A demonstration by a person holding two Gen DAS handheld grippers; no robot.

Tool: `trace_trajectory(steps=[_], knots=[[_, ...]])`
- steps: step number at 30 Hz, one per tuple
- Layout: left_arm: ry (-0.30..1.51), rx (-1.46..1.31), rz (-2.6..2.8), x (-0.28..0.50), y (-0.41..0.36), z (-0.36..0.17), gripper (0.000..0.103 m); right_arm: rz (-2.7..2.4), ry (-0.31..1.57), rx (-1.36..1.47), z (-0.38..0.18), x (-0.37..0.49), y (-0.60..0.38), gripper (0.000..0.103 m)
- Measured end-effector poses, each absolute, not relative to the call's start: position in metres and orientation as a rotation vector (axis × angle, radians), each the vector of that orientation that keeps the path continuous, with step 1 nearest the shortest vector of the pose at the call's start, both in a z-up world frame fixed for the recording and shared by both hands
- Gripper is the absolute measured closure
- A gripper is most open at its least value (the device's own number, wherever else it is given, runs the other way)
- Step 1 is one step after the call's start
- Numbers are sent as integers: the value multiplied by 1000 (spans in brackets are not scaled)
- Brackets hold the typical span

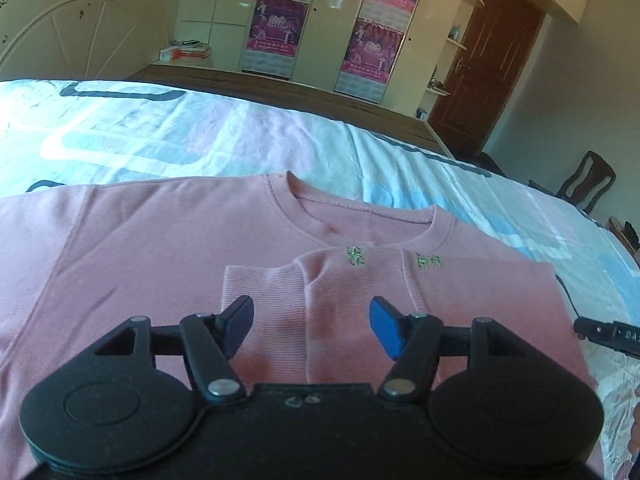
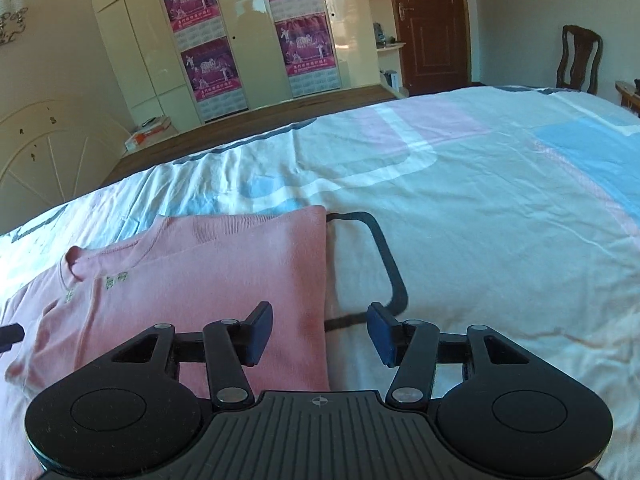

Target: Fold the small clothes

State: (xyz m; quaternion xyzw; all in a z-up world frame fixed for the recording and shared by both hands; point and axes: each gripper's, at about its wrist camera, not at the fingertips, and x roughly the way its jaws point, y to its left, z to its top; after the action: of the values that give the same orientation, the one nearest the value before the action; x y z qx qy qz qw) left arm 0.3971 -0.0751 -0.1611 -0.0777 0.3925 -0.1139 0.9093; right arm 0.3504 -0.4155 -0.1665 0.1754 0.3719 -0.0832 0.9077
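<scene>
A pink sweatshirt (image 1: 160, 240) lies flat on the bed, collar away from me, with small green embroidery below the neck. Its right side is folded in, and a ribbed cuff (image 1: 280, 304) rests on the chest. My left gripper (image 1: 312, 322) is open and empty, just above that cuff. In the right wrist view the sweatshirt (image 2: 208, 280) shows its folded right edge. My right gripper (image 2: 320, 334) is open and empty, straddling that edge near the hem. The tip of the right gripper shows at the right edge of the left wrist view (image 1: 608, 336).
The bed is covered by a white sheet (image 2: 480, 220) with pink, blue and dark grey patterns. A wardrobe with pink posters (image 2: 248, 40) and a brown door (image 2: 432, 20) stand beyond the bed. A wooden chair (image 2: 580, 60) is at the far right.
</scene>
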Motion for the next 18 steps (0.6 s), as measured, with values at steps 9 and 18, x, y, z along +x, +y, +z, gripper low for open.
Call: trace_trajectory(steps=[9, 18], knots=[[840, -71, -239, 409, -88, -190, 40, -176, 797, 403, -185, 417, -434, 85], [832, 21, -215, 405, -98, -189, 40, -240, 801, 312, -188, 425, -430, 99]])
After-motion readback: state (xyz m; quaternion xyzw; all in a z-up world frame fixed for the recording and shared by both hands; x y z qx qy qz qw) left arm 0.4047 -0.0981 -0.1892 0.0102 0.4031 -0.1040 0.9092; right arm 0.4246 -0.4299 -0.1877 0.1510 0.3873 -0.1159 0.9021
